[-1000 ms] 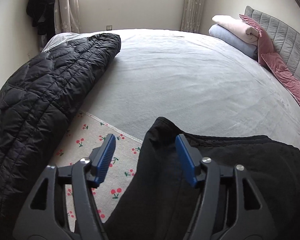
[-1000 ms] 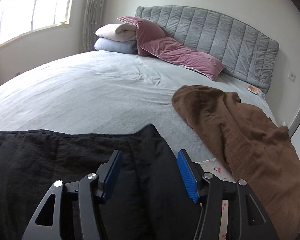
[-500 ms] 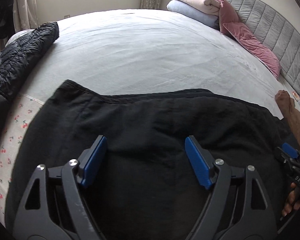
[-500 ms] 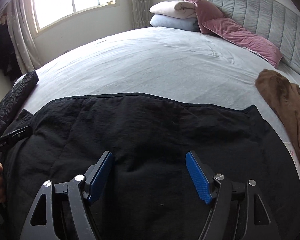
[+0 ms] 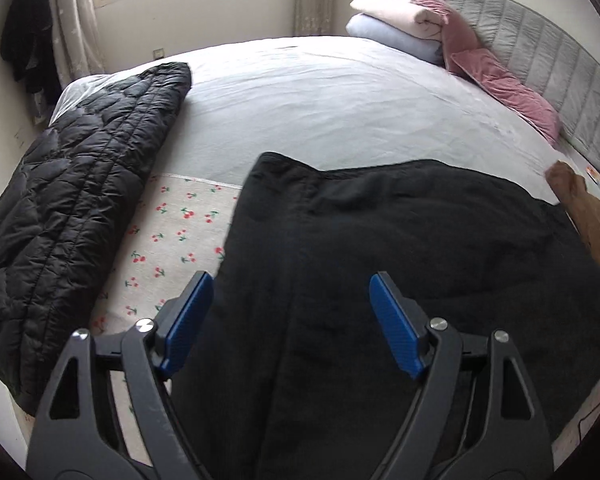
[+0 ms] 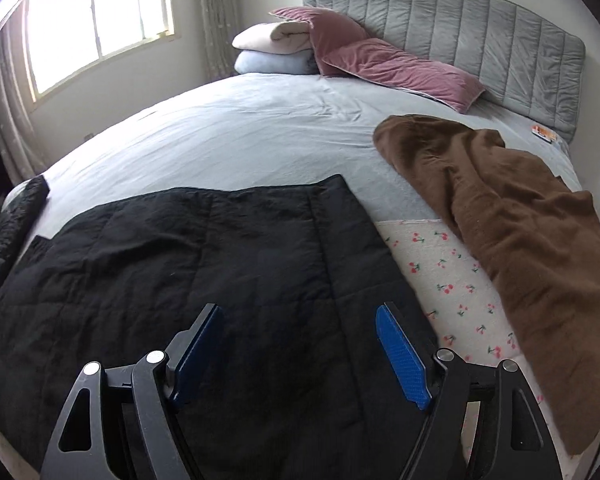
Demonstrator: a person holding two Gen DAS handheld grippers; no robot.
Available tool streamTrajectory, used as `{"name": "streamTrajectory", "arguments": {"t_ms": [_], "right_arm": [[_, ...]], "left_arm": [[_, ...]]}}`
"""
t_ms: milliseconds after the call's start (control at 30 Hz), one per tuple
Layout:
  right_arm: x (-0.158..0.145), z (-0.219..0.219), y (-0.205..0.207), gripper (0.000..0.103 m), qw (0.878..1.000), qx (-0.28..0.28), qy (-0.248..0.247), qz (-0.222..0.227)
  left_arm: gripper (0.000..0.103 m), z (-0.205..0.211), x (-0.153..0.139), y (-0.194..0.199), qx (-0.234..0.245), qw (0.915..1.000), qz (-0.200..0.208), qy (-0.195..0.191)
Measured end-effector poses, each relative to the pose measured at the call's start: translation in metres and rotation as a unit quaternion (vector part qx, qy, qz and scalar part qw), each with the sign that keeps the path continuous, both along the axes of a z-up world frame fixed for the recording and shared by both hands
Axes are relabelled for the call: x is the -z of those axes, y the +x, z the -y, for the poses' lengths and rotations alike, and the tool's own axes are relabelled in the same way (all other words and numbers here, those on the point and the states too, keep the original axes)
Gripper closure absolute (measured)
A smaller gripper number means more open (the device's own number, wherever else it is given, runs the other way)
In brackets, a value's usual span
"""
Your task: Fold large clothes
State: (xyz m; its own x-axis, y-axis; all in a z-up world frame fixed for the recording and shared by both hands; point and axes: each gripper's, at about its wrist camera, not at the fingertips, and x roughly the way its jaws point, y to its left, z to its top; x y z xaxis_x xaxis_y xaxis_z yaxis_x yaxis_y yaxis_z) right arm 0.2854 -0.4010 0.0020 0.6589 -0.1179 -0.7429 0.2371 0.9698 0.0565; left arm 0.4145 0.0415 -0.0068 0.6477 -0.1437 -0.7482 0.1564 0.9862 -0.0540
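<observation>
The black quilted fabric garment (image 6: pixel 204 264) lies flat on the grey-sheeted bed (image 6: pixel 260 136), between the black puffer jacket (image 5: pixel 72 184) and the brown fleece garment (image 6: pixel 512 232). My left gripper (image 5: pixel 290 320) and right gripper (image 6: pixel 300 350) hover over the garment, jaws just opened wide, gripping nothing.

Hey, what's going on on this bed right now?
A person with a gripper in each hand is folding clothes on the bed. A black garment lies spread flat near the edge. Both the left gripper and right gripper have just been opening, with nothing held between the fingers. A black puffer jacket and a brown garment lie to either side.
</observation>
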Motion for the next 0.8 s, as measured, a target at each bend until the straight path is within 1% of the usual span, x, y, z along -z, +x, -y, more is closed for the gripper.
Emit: {"name": "streamTrajectory", "arguments": {"t_ms": [33,100,167,200,233,267,300,333,367,433,467,500,533,567,633,700,767,800], "right_arm": [[0.002,-0.014,-0.009,0.023,1.0,-0.015,0.006,-0.001],[0.015,-0.037,-0.028,0.023,0.999,-0.03,0.011,-0.016],[0.031,-0.036,-0.045,0.023,0.998,-0.027,0.015,-0.045],[0.039,-0.029,-0.057,0.023,0.998,-0.01,0.015,-0.057],[0.042,-0.02,-0.073,0.023,0.998,0.004,0.016,-0.058],[0.042,-0.01,-0.088,0.023,0.999,0.006,0.021,-0.043],[0.038,-0.006,-0.102,0.024,0.999,0.009,0.02,-0.039],[0.031,-0.007,-0.114,0.023,0.999,0.01,0.019,-0.037],[0.022,-0.013,-0.126,0.023,0.999,0.018,0.007,-0.035],[0.0,-0.035,-0.15,0.023,0.999,0.026,-0.023,-0.019],[-0.009,-0.046,-0.163,0.022,0.999,0.023,-0.024,-0.009],[-0.017,-0.058,-0.174,0.02,1.0,0.021,-0.022,-0.005],[-0.023,-0.069,-0.183,0.016,1.0,0.021,-0.019,-0.002],[-0.027,-0.079,-0.192,0.015,1.0,0.02,-0.015,0.001],[-0.032,-0.099,-0.208,0.012,1.0,0.023,-0.009,-0.002],[-0.03,-0.117,-0.22,0.012,1.0,0.022,-0.004,-0.018],[-0.026,-0.135,-0.23,0.011,1.0,0.003,0.003,-0.03],[-0.024,-0.143,-0.235,0.011,0.999,-0.005,0.004,-0.033]], "left_arm": [[0.015,0.009,0.003,-0.018,0.019,0.9998,0.002,-0.005],[0.014,0.017,0.019,-0.044,0.035,0.9992,-0.016,-0.011],[0.014,0.01,0.043,-0.061,0.032,0.9984,-0.046,0.0],[0.014,0.003,0.048,-0.072,0.04,0.9986,-0.035,0.007],[0.014,-0.002,0.048,-0.085,0.048,0.9984,-0.008,0.028],[0.014,-0.006,0.044,-0.097,0.036,0.9971,0.006,0.067],[0.014,-0.008,0.037,-0.107,0.029,0.9955,0.011,0.09],[0.014,-0.01,0.028,-0.118,0.024,0.9951,0.01,0.095],[0.014,-0.012,0.017,-0.129,0.016,0.996,0.007,0.088],[0.011,-0.009,-0.002,-0.153,0.01,0.9983,0.0,0.058],[0.006,-0.004,-0.009,-0.165,0.013,0.9986,-0.005,0.051],[0.004,0.002,-0.015,-0.178,0.012,0.9986,-0.01,0.051],[0.001,0.009,-0.02,-0.191,0.01,0.9984,-0.013,0.054],[0.001,0.016,-0.023,-0.203,0.013,0.9984,-0.014,0.053],[0.001,0.031,-0.025,-0.227,0.015,0.9982,-0.027,0.052],[0.001,0.043,-0.019,-0.248,0.016,0.9975,-0.051,0.047],[0.001,0.053,-0.011,-0.266,0.02,0.9964,-0.074,0.036],[0.001,0.058,-0.008,-0.274,0.021,0.9964,-0.077,0.029]]}}
